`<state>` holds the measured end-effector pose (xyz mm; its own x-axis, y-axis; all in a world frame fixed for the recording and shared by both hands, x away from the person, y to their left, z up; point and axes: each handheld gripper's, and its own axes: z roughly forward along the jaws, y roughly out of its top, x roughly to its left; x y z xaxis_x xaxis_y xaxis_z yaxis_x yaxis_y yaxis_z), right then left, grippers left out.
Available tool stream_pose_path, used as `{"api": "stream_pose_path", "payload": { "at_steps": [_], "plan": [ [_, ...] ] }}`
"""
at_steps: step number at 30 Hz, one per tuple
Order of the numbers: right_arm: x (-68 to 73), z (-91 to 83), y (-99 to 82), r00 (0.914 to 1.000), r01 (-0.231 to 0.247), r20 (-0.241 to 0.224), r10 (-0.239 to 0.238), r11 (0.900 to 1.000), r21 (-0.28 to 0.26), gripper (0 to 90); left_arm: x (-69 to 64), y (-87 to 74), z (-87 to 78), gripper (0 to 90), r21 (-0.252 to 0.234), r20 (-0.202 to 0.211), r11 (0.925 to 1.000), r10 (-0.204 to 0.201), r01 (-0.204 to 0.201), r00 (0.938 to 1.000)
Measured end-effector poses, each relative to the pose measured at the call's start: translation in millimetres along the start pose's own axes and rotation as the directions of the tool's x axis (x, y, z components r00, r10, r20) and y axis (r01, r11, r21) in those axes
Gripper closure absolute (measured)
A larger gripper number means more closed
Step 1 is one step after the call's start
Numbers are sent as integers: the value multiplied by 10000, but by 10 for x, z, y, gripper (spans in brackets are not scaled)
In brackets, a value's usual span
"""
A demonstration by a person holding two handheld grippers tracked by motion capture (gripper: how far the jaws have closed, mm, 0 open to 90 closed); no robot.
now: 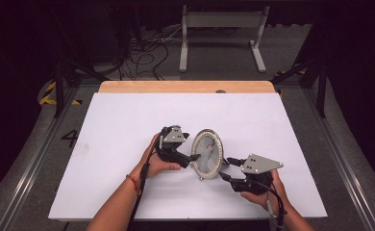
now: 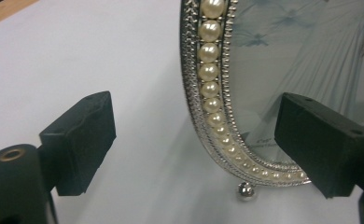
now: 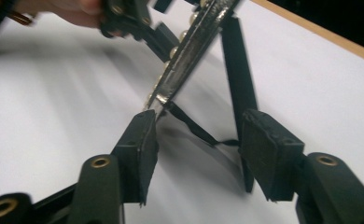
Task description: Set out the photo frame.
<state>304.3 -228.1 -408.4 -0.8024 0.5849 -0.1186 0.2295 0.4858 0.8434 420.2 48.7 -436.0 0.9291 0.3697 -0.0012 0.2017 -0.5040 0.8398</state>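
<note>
frame (image 1: 207, 154) stands on its prop | left gripper (image 2: 189, 144) apart around rim | right gripper (image 3: 196, 140) apart beside it | a bump could tip it

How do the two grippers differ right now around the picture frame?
The left gripper sits at the oval picture frame's left edge, its jaws straddling the pearl rim without pressing; the right gripper is at the frame's lower right, slightly apart from it. The left gripper's jaws face the frame's front; the right gripper's jaws look along the edge and back strut. Both are open, and the frame stands upright on the white table.
</note>
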Motion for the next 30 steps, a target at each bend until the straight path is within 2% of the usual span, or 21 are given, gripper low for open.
{"api": "stream_pose_path", "payload": {
  "at_steps": [2,4,5,7,9,10,11,12,13,15,16,18,20,22,27,30],
  "plan": [
    [31,-7,-1,10000,40,70,-41,9999,155,445,-4,-1,0,124,0,-31,10000,7,-7,10000],
    [41,-29,-18,9998,-140,-133,142,9998,168,428,-9,-3,1,128,3,-38,10000,-90,90,10000],
    [50,-53,-33,9999,-77,-128,81,9994,340,418,-10,-5,3,131,49,-53,10000,-74,74,10000],
    [83,-90,-22,9992,-201,-352,203,9998,76,405,-9,-3,3,131,98,-60,9999,-37,38,10000],
    [127,-101,28,9994,-150,-308,145,9998,-165,378,-3,-4,5,128,112,-14,9999,-21,21,10000],
    [142,-98,57,9988,-258,-435,238,9987,-450,375,-10,-6,12,127,94,48,9999,-118,118,9999],
    [158,-86,89,9985,-431,-365,411,9975,-553,360,-11,-5,11,125,119,12,9999,-78,77,10000],
    [165,-70,117,9986,-402,-367,380,9973,-616,364,-7,-1,3,125,167,-82,9998,74,-73,9999],
    [179,-51,142,9982,-458,-426,430,9968,-662,367,-17,0,6,129,178,-12,9998,18,-18,10000],
    [198,6,186,9991,-411,-87,407,9975,-580,380,-23,7,10,126,165,-46,9998,105,-105,9999],
    [197,38,202,9987,-493,-182,482,9967,-641,394,-22,8,10,124,170,-40,9998,122,-122,9999],
    [190,99,228,9985,-511,159,523,9964,-680,461,-24,4,11,126,175,13,9998,121,-121,9999],
    [168,160,228,9974,-665,242,681,9959,-611,533,-23,3,19,123,164,100,9998,112,-113,9999],
    [148,188,212,9969,-714,296,731,9960,-531,644,-21,2,26,124,116,262,9998,136,-139,9996],
    [94,187,176,9974,-722,-93,718,9954,-630,661,-36,-1,53,138,181,769,9995,226,-241,9968],
    [39,188,166,9971,-693,-369,668,9952,-689,668,-55,-1,65,198,286,1356,9987,371,-414,9901]
  ]
}}
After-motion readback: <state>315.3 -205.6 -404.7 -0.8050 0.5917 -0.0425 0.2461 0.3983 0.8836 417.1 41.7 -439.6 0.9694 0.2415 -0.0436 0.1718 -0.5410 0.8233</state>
